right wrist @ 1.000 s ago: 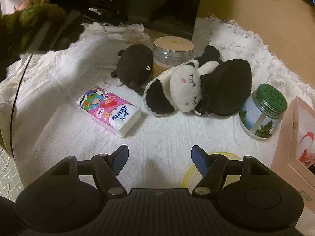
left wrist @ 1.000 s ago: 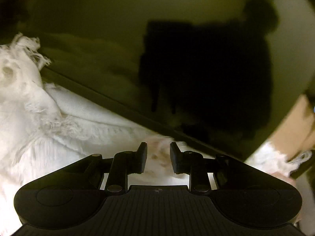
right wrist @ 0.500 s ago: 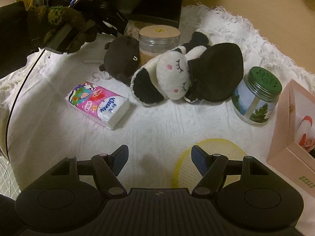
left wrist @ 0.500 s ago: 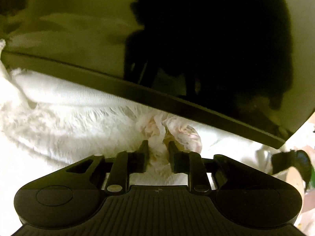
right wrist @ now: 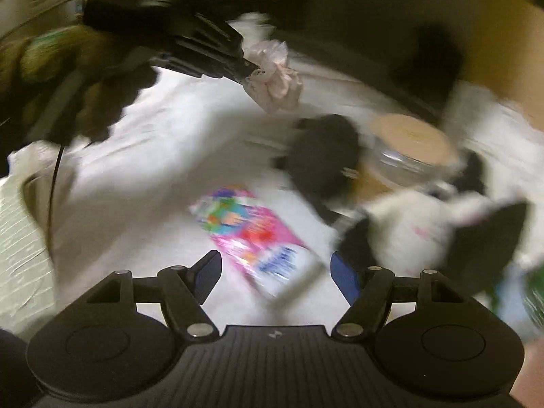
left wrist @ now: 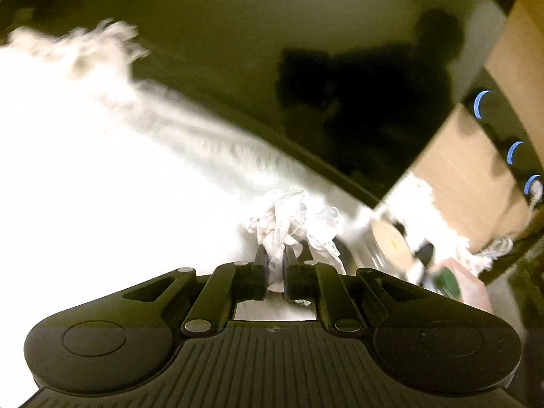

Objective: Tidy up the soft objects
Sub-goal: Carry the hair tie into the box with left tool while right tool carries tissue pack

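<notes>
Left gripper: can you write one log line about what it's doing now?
left gripper: shut on crumpled white cloth, lifted | right gripper: open, empty, above tissue pack

A clear jar with a tan lid (right wrist: 413, 134) sits ahead and to the right of the right gripper, on the white fringed cloth (right wrist: 163, 156). A dark glossy panel (left wrist: 306, 68) stands beyond the left gripper, and a green-lidded jar (right wrist: 535, 297) blurs at far right.

left hand-held gripper (left wrist: 275, 258): black, ribbed | right hand-held gripper (right wrist: 275, 272): blue pads, 4 silver rivets
</notes>
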Tool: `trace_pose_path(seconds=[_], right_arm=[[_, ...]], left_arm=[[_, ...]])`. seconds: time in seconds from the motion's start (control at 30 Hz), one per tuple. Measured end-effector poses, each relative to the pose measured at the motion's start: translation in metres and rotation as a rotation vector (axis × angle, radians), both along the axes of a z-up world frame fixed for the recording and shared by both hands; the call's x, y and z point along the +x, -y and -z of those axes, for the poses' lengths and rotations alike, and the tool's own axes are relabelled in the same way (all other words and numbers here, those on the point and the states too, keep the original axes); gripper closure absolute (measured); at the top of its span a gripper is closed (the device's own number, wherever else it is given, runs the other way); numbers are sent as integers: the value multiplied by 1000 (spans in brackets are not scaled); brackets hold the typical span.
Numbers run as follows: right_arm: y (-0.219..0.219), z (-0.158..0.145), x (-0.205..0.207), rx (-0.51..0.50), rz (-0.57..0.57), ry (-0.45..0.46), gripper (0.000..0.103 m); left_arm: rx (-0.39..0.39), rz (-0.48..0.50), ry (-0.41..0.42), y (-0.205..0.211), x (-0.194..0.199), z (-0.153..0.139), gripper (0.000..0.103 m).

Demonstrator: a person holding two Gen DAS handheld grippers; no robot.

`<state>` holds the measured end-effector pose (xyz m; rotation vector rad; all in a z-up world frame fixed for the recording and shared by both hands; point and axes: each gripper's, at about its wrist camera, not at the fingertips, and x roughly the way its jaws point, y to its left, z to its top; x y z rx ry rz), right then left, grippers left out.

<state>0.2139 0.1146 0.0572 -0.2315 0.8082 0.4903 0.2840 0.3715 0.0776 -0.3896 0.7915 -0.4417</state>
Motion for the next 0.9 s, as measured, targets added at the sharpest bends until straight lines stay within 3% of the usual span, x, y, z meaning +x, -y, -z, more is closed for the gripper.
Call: trace_pose_path(seconds=[0.07,0.2,0.3,0.37,0.5,0.7,0.9], right_arm=[[-10,6,12,6,-100,-14,31],[-30,25,34,-57,-183,-3,31],[-35,38,57,-56,-179,-60,32],[-32,39,64,-24,-153,-98,46],[-28,27,53,44,-117,-130,54],[12,-31,6,134,-55,-34,54],[99,-88,-28,177,210,102,54]], left_arm=[[-3,-29,-27,-5,-33,3,93],[-1,-131,-61,-21,-74,17,93],[-16,-194,-63,-35,-88,13,93],[-17,-206,-50,-38,-91,7,93],[-33,-206,-46,-31,-87,3,93],[-57,-54,34,30,-59,-29,93],[-78,198,147,123,-35,-74,93]])
